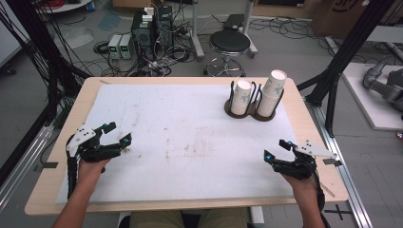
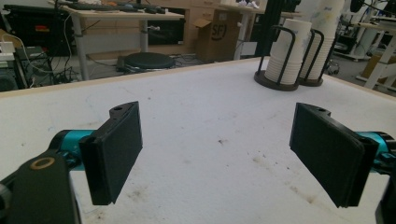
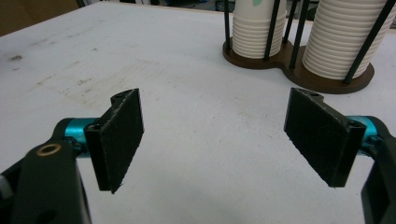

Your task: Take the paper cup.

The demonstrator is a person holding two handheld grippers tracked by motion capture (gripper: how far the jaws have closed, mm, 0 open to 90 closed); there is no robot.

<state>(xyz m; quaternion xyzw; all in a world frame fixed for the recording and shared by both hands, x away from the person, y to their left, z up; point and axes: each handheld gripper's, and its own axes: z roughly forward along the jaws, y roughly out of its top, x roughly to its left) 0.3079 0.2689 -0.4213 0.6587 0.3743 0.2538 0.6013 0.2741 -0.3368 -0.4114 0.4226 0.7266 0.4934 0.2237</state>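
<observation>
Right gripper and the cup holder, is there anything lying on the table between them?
No. Between the right gripper and the cup holder there is just bare white table cover with faint stains, as the high view and right gripper view show.

The left tongs point(image 1: 119, 133) are held over the worktop's near left corner, jaws spread wide with nothing between them, pointing toward the far right corner. The right tongs point(image 1: 277, 148) sit over the near right corner, jaws equally wide and bare, pointing toward the far edge. Both forearms come in over the near edge, hands wrapped around the grips.
</observation>
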